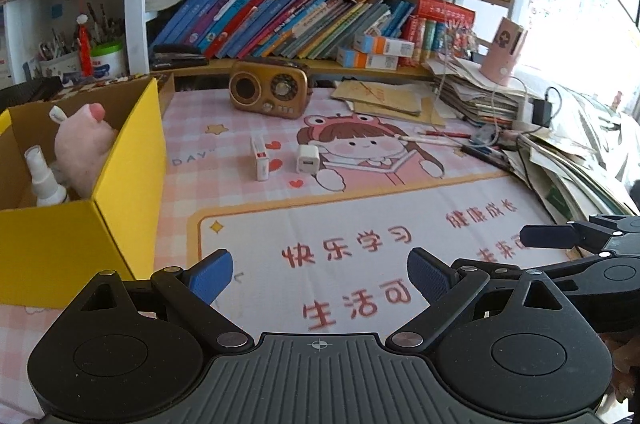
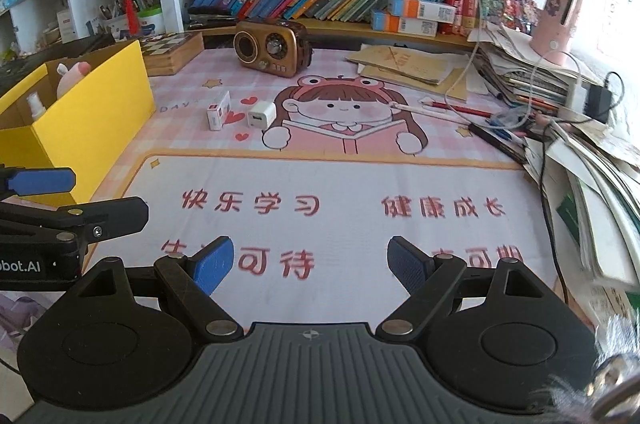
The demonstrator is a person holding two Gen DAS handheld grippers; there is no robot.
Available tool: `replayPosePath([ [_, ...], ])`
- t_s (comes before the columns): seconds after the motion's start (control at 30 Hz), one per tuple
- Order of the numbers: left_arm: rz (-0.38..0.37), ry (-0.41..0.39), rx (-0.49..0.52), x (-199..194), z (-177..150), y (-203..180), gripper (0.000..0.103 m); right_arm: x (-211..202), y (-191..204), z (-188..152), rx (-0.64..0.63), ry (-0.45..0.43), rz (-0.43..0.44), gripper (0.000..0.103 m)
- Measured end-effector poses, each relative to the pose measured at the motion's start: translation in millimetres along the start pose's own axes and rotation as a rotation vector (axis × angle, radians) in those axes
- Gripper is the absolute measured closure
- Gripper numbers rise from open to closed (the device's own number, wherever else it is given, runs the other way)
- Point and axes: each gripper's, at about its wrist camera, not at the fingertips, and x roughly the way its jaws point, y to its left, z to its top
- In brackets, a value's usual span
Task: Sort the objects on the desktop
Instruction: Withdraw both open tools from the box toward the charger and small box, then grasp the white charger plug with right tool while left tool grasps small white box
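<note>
Left gripper: jaws wide apart, nothing between the blue pads, tilted down over the desk mat. Right gripper: jaws likewise spread and empty, tilted down over the same mat, just beside the left gripper.

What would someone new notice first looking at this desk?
Probably the bright yellow box at the left edge, with a pink plush toy and a spray bottle inside. Next, the cartoon girl desk mat, with a brown retro radio at its far end.
</note>
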Motion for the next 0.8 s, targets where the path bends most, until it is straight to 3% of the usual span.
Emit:
replayPosePath([
  [0.8, 0.178, 0.026, -0.069, 66, 51, -3, 0.007, 99, -40, 71, -0.052, 0.007, 0.152, 0.021],
])
